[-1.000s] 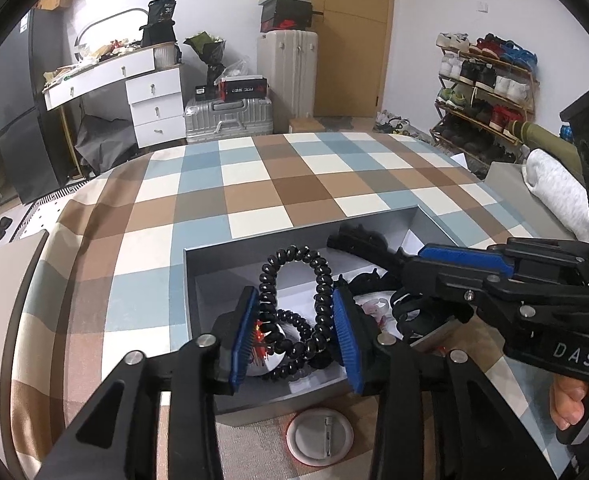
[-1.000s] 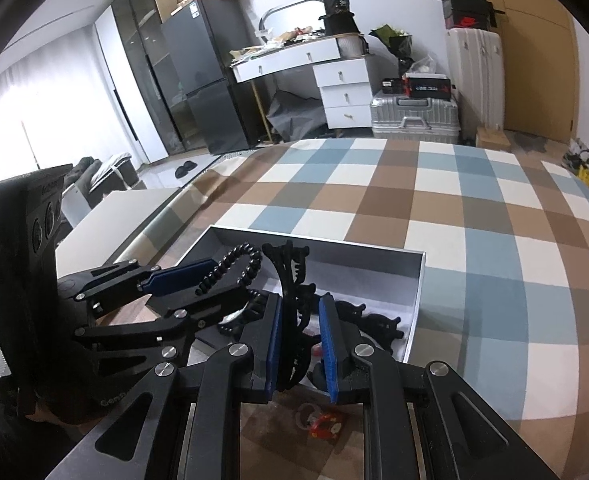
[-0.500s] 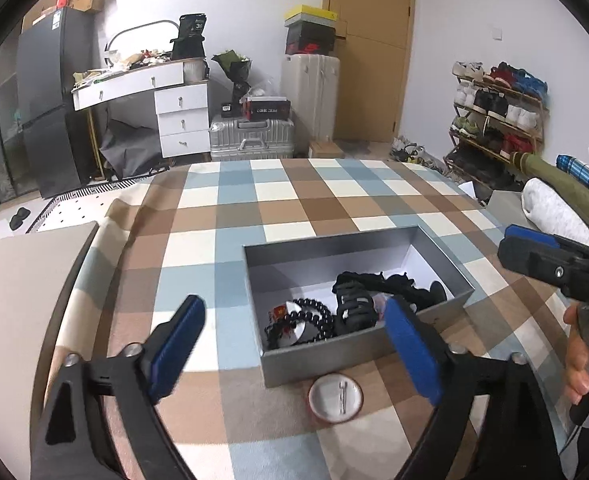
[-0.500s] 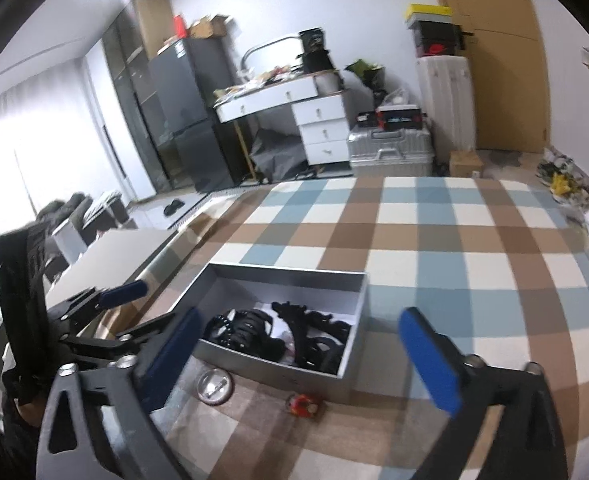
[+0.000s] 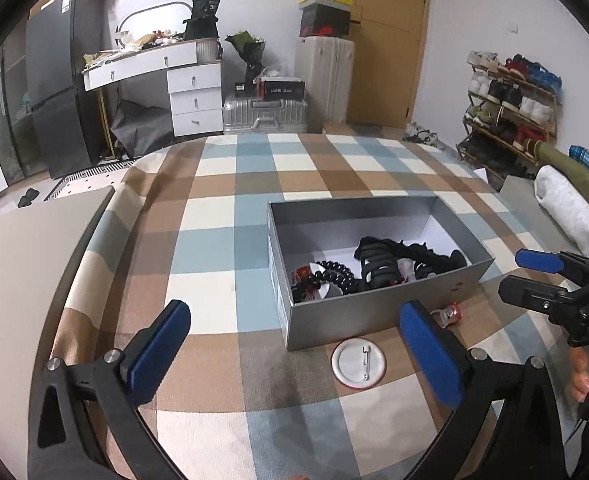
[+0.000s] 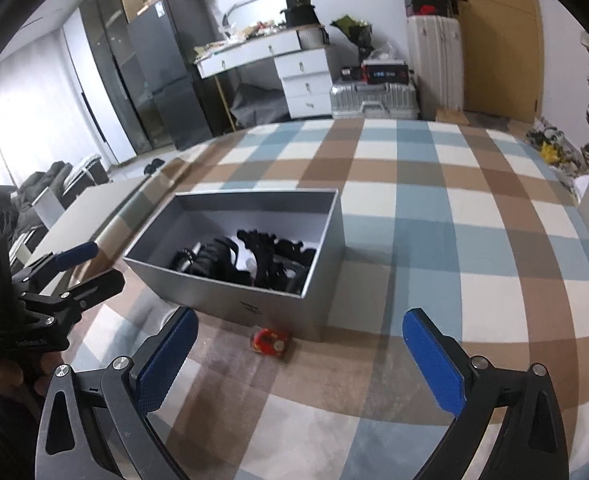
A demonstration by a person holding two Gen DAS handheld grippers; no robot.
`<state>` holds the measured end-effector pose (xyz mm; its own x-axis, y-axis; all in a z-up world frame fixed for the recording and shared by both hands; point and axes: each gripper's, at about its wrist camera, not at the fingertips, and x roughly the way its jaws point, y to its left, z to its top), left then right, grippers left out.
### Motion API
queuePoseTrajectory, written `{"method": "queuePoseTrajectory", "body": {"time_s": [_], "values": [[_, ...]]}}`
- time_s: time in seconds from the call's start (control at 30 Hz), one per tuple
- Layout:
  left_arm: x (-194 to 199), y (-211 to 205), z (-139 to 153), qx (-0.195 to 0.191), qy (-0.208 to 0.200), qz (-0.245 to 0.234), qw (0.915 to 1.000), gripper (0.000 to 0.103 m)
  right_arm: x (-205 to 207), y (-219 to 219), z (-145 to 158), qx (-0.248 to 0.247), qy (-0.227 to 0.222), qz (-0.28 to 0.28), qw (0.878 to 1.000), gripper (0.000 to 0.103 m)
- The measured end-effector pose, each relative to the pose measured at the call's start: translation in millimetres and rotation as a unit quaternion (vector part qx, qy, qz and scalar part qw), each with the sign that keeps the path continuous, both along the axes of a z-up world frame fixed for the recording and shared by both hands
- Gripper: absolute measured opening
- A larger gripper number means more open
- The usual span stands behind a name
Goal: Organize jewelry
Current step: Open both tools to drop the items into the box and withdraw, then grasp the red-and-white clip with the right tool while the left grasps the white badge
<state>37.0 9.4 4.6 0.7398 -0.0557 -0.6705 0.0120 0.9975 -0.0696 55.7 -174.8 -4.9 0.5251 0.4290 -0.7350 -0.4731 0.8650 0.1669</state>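
Both tongs, left (image 5: 294, 354) & right (image 6: 300, 360), just opened wide, empty; black jewelry in grey box (image 5: 374, 320). Badge (image 5: 357, 364), red trinket (image 6: 270, 341) outside, prob. next.

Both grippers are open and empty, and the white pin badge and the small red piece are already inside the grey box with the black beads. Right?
Not quite. The white pin badge and small red piece lie on the checked cloth in front of the grey box, not inside it, as the left wrist view shows. Both grippers are open and empty; the black beads are inside.
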Motion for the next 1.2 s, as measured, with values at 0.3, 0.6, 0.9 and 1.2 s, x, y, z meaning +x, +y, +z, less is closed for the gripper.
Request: {"method": "queuePoseTrajectory", "body": {"time_s": [0.3,0.6,0.9,1.2], "values": [[-3.1,-7.5,-7.3,0.017,0.012,-0.010,0.9997,0.102,-4.5,8.8,-9.7,-0.013,0.011,0.014,1.000,0.103],[-1.6,-13.7,-15.9,0.033,0.040,-0.021,0.9985,0.102,-3.3,16.0,-24.4,-0.024,0.028,0.023,0.999,0.103],[-1.6,-22.0,-24.2,0.038,0.062,-0.039,0.9966,0.102,-7.8,28.5,-37.6,-0.051,0.034,0.043,0.997,0.096],[0.5,-25.7,-30.3,0.042,0.077,-0.047,0.9951,0.102,-12.1,39.0,-44.0,-0.055,0.033,0.071,0.995,0.062]]}}
